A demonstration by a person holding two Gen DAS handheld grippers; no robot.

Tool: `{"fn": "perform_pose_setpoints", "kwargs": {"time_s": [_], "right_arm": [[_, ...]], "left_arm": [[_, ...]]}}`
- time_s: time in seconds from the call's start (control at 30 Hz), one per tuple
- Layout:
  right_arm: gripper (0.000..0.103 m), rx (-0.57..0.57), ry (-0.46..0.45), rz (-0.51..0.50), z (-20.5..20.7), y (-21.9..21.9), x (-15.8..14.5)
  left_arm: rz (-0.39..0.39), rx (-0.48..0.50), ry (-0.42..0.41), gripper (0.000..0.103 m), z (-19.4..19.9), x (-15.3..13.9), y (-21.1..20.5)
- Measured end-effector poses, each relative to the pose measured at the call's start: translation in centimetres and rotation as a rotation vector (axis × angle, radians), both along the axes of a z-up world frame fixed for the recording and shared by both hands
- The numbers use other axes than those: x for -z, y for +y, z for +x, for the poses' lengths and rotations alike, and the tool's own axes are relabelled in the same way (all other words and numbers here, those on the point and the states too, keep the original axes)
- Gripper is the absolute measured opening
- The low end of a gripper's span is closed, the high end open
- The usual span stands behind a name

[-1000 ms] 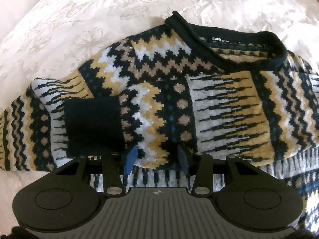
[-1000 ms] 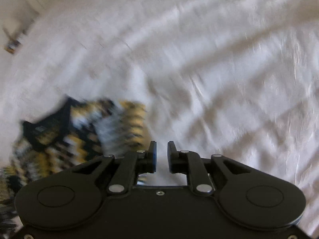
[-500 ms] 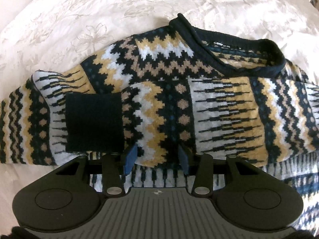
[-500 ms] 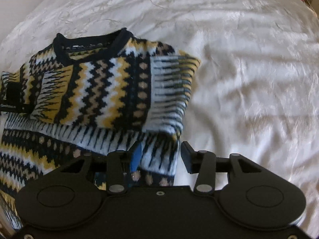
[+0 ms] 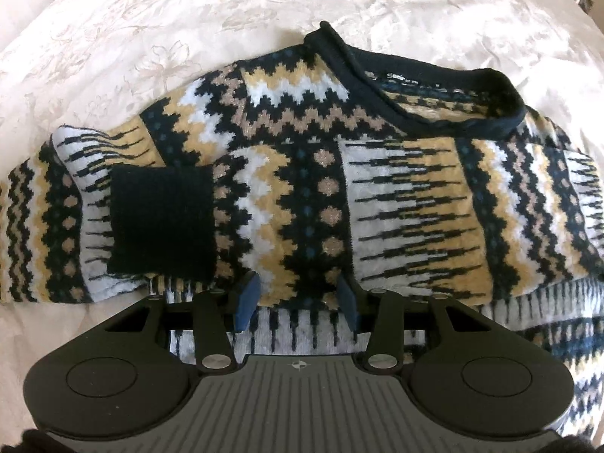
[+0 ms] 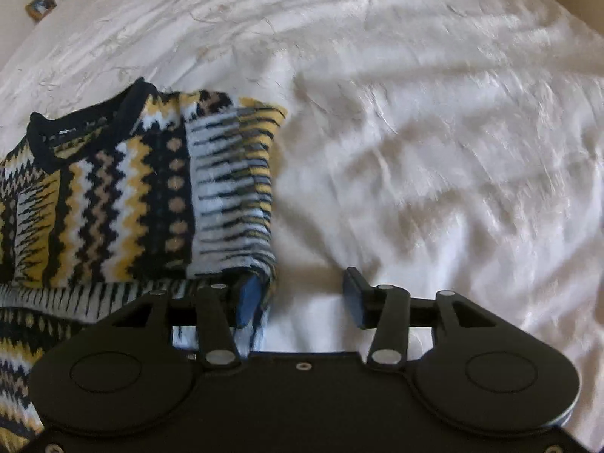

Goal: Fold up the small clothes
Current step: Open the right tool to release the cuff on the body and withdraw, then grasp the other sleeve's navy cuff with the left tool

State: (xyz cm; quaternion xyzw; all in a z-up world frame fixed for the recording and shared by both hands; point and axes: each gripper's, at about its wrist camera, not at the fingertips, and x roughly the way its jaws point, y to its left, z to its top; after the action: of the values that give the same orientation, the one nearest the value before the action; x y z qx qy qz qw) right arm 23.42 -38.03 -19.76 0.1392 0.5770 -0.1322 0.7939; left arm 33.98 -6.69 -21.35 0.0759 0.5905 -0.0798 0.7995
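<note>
A small knitted sweater (image 5: 302,188) with black, yellow, white and tan zigzag bands lies flat on a pale bedsheet (image 5: 151,37). Its black collar (image 5: 415,113) is at the far side, and a sleeve is folded across the chest, ending in a black cuff (image 5: 162,222). My left gripper (image 5: 297,298) hovers open over the folded sleeve's near edge, with flat knit showing between its blue pads. In the right wrist view the sweater (image 6: 132,196) fills the left side. My right gripper (image 6: 300,298) is open at the sweater's right edge, its left pad against the fabric and its right pad over bare sheet.
The wrinkled white sheet (image 6: 434,151) stretches far to the right of the sweater. A small brownish object (image 6: 41,5) sits past the bed's far left corner. The bed's rounded edge runs along the top of both views.
My right gripper went from nearly shut to open and swung over the sweater, then slid right to its edge. The left wrist view has barely shifted.
</note>
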Motion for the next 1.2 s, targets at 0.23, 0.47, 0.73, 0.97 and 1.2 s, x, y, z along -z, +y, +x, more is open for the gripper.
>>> {"fn": "perform_pose_setpoints", "kwargs": {"time_s": [0.23,0.47,0.73,0.97,1.2], "right_arm": [[0.057,-0.021,-0.121,0.011,-0.4,0.2,-3.4],[0.066,-0.140,-0.095,-0.014,3.1,3.2,-0.9],[0.080,-0.137,-0.043,-0.064,2.3,3.7,0.0],[0.090,-0.181,-0.158,-0.052,1.3,6.8,-4.5],[0.092,-0.228,-0.191,0.024,1.0,13.5,-6.9]], "left_arm": [[-0.035,-0.001,0.003,0.051,-0.8,0.0,0.5],[-0.130,-0.053,0.023,0.063,-3.4,-1.0,3.2],[-0.160,-0.179,-0.018,0.073,-6.2,-3.7,9.6],[-0.120,-0.379,-0.130,0.078,-6.4,-6.2,20.4],[-0.055,-0.481,-0.191,0.078,-4.4,-7.2,31.0]]}}
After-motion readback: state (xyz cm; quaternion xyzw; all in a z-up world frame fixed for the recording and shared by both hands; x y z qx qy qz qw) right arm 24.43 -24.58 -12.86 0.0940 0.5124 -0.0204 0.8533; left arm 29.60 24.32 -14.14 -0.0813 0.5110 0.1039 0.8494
